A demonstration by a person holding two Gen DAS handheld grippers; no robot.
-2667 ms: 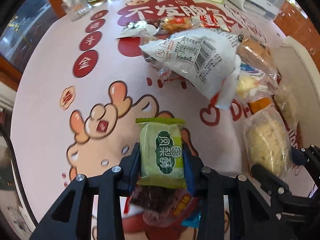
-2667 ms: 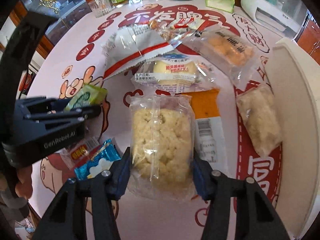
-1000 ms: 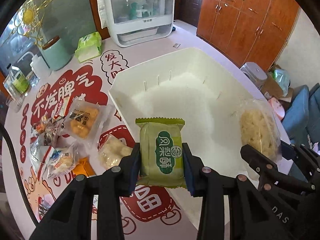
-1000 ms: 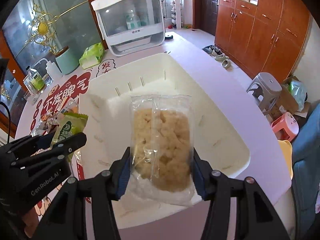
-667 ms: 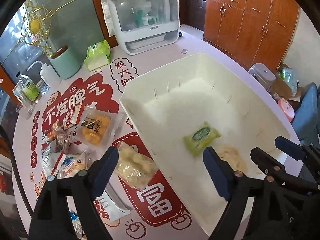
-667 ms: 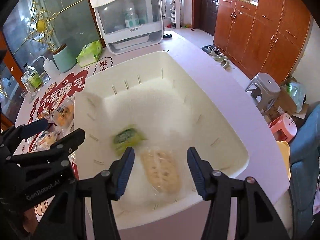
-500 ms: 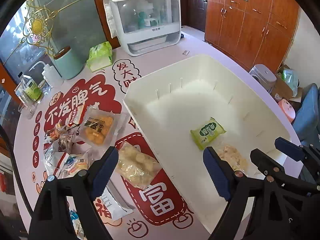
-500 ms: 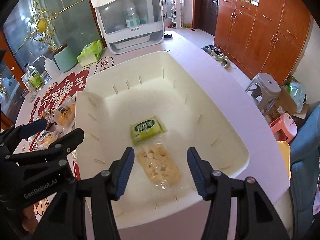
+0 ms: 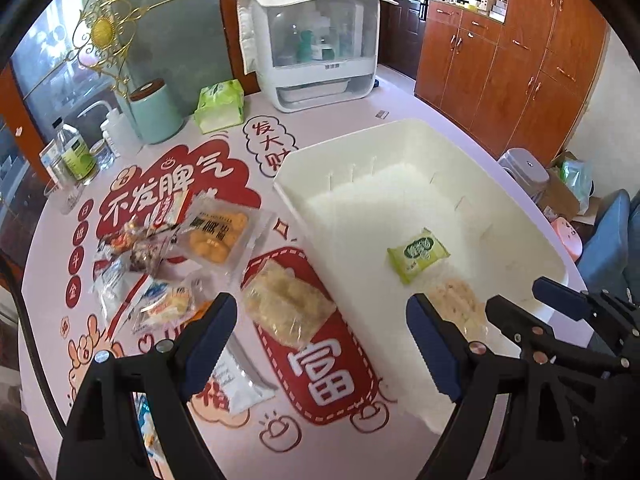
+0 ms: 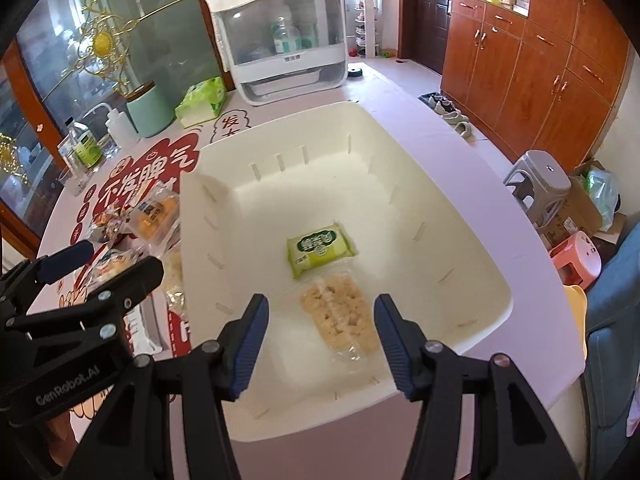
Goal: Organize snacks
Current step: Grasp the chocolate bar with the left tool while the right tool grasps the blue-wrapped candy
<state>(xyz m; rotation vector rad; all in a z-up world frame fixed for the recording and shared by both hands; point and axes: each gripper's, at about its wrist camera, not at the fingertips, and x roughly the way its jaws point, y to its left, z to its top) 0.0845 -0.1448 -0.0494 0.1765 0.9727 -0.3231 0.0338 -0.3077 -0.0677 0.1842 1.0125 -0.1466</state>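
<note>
Inside the white plastic bin [image 10: 404, 168]: two snacks, one green foil packet [image 10: 320, 249]; one clear bag of pale puffed pieces [image 10: 339, 317]; left of the bin on the table: roughly seven more wrapped snacks, pile overlaps, exact count unclear.

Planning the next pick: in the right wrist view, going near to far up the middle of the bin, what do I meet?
Right gripper → clear rice-crisp packet → green snack packet → bin's far wall → white countertop cabinet.

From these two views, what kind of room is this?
Probably a home dining area: a white countertop dish cabinet, tall brown wooden cupboards, and shoes on the floor.
</note>
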